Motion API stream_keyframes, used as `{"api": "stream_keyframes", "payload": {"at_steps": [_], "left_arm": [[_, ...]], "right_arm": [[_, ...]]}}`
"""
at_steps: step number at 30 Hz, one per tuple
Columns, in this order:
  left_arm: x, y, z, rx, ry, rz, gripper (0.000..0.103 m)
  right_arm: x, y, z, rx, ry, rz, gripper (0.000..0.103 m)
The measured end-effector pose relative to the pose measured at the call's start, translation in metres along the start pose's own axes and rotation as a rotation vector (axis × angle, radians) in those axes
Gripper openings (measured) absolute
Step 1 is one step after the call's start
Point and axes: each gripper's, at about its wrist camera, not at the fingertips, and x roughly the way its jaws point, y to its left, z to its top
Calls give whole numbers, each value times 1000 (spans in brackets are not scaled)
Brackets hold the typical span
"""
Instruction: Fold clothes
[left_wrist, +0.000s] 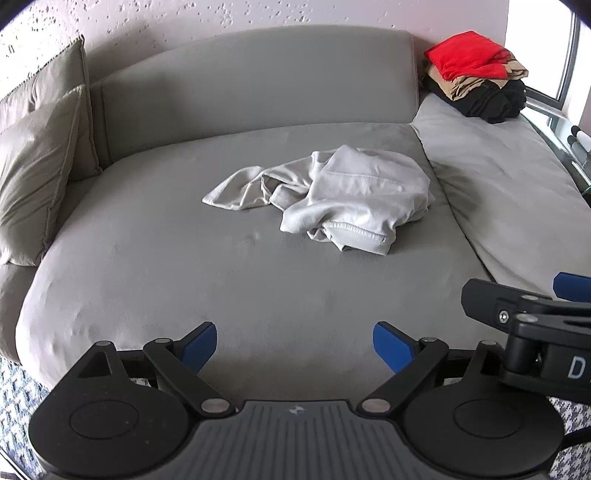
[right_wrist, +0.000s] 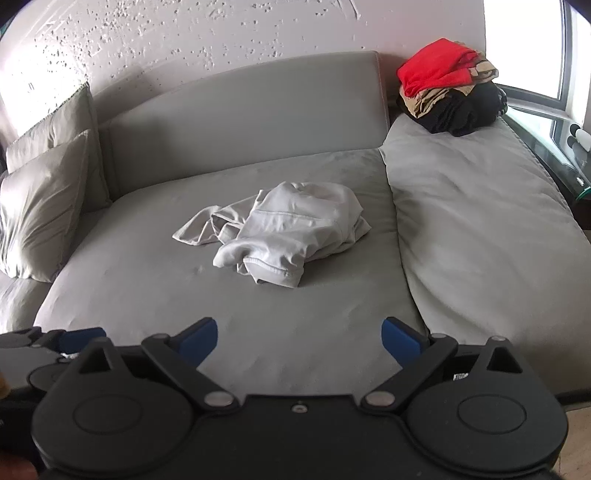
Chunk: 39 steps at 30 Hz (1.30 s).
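A crumpled light grey garment (left_wrist: 332, 199) lies in the middle of the grey sofa seat (left_wrist: 184, 258); it also shows in the right wrist view (right_wrist: 284, 229). My left gripper (left_wrist: 294, 345) is open and empty, held above the seat's front edge, well short of the garment. My right gripper (right_wrist: 299, 341) is open and empty too, at the same distance from the garment. The right gripper's black body shows at the right edge of the left wrist view (left_wrist: 532, 317). The left gripper shows at the left edge of the right wrist view (right_wrist: 55, 343).
A pile of clothes, red (left_wrist: 469, 55) on tan on black, sits at the back right of the sofa (right_wrist: 443, 88). Grey cushions (left_wrist: 37, 166) lean at the left. A second seat cushion (right_wrist: 480, 229) lies on the right. A glass side table (left_wrist: 569, 147) stands by the window.
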Motion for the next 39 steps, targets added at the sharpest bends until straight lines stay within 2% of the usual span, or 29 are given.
{"api": "stream_keyframes", "payload": {"at_steps": [4,18,39], "left_arm": [[1,5,-3,-11,-8,-2,91],[16,15,0,-39,43,-21,91],[16,16,0,-43,41,-15,91]], "right_arm": [[1,-1,-2,-6,-2,-2,97],[5,8,3,-26,19,-25,97],[5,7,3,-29,20,-23,97]]}}
